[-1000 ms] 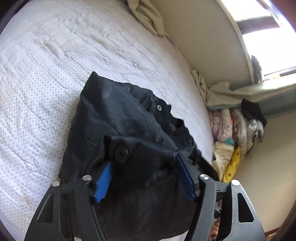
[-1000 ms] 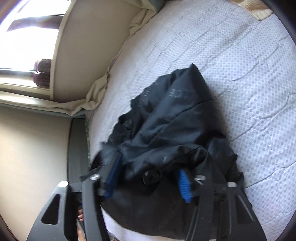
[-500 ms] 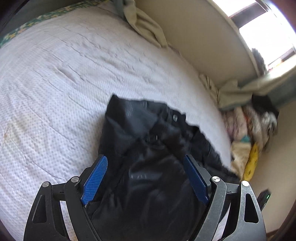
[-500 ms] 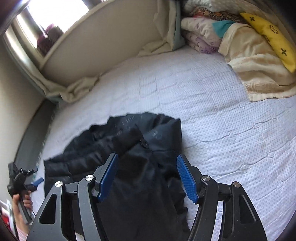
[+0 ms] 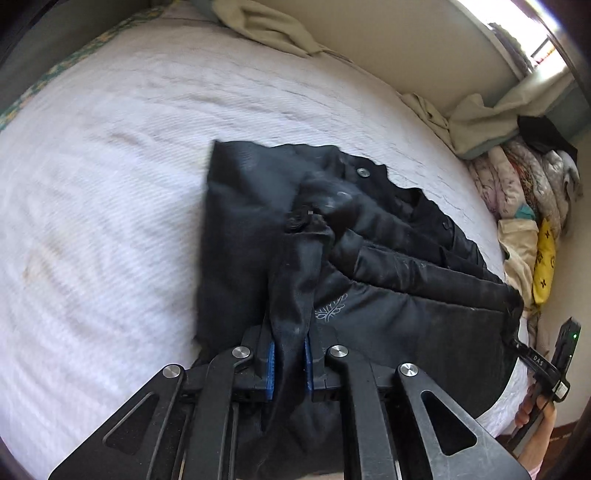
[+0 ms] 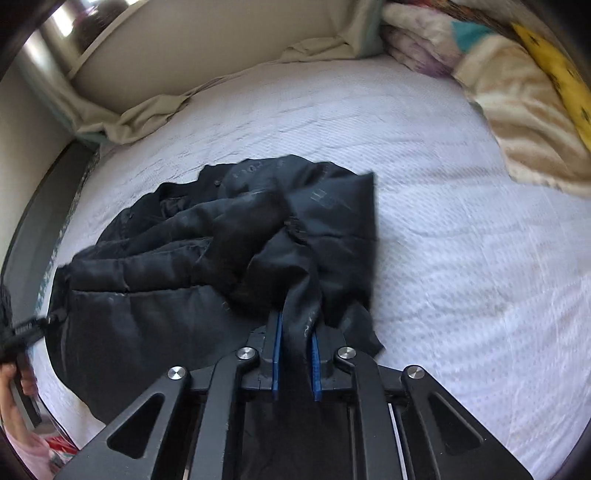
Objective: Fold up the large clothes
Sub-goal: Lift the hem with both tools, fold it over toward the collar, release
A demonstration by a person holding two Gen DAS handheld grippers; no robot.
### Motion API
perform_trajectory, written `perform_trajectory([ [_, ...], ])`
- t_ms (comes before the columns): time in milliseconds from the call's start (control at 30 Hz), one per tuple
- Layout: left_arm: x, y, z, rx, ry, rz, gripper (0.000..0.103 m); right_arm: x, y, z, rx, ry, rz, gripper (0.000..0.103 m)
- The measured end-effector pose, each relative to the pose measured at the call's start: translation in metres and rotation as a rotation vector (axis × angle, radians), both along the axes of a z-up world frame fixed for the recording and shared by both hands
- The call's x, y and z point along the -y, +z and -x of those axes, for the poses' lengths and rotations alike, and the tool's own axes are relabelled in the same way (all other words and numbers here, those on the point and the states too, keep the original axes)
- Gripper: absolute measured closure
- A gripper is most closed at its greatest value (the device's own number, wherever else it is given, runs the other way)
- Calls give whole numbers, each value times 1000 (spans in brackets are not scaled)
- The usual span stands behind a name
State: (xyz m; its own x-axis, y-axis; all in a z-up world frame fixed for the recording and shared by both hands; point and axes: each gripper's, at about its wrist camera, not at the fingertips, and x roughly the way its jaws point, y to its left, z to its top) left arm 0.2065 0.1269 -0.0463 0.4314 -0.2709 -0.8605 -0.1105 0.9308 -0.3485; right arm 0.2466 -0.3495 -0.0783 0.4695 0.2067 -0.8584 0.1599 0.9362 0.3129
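Observation:
A black padded jacket (image 5: 369,258) lies crumpled on the white quilted bed (image 5: 110,184); it also shows in the right wrist view (image 6: 221,240). My left gripper (image 5: 289,354) is shut on a bunched fold of the jacket at its near edge, cloth pinched between the blue pads (image 5: 270,365). My right gripper (image 6: 296,350) is shut on another fold of the same jacket, cloth between its blue pads (image 6: 277,354). Each gripper shows at the edge of the other's view, held in a hand at the jacket's far corner.
Beige sheets (image 5: 266,26) bunch along the wall behind the bed (image 6: 443,221). A pile of folded blankets and a yellow pillow (image 5: 543,258) sits at the bed's end; it also shows in the right wrist view (image 6: 554,74). A window sill runs above the wall.
Both grippers were open over the jacket half a second ago; now each has closed on a fold of it. Both views have shifted and the jacket has spread wider.

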Motion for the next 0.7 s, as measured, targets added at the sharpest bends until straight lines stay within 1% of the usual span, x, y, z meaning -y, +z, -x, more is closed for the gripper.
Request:
perform_trajectory([
  [67, -7, -10, 7, -48, 19, 32, 90, 11, -9, 8, -43, -44, -57, 96],
  [133, -11, -28, 5, -104, 29, 61, 89, 16, -21, 15, -85, -68, -113, 96],
  [200, -14, -49, 0, -150, 46, 97, 78, 17, -33, 17, -110, -76, -123, 96],
  [267, -16, -63, -4, -177, 59, 127, 74, 17, -48, 16, -130, -75, -139, 94],
  [333, -15, -66, -5, -175, 63, 135, 72, 19, -55, 14, -132, -76, -155, 93],
  [433, -15, -53, -4, -170, 83, 139, 65, 24, -52, 16, -124, -89, -182, 88],
  [467, -17, -44, -2, -159, 91, 135, 55, 25, -49, 18, -124, -95, -184, 80],
  [500, -20, -36, -1, -140, 100, 123, 43, 27, -43, 21, -122, -105, -189, 66],
  [533, -22, -26, 0, -110, 114, 95, 40, 29, -36, 25, -110, -111, -198, 57],
  [567, -25, -15, 2, -76, 127, 44, 39, 31, -30, 27, -101, -123, -183, 39],
  [600, -28, -4, 3, -42, 139, -15, 39, 32, -21, 31, -83, -145, -136, 36],
  [633, -29, 7, 4, -1, 155, -72, 38, 33, -11, 34, -62, -156, -79, 36],
  [667, -27, 19, 7, 46, 167, -112, 37, 33, -3, 36, -42, -159, -39, 36],
  [700, -23, 27, 9, 81, 168, -130, 35, 33, 8, 39, -3, -168, 12, 36],
])
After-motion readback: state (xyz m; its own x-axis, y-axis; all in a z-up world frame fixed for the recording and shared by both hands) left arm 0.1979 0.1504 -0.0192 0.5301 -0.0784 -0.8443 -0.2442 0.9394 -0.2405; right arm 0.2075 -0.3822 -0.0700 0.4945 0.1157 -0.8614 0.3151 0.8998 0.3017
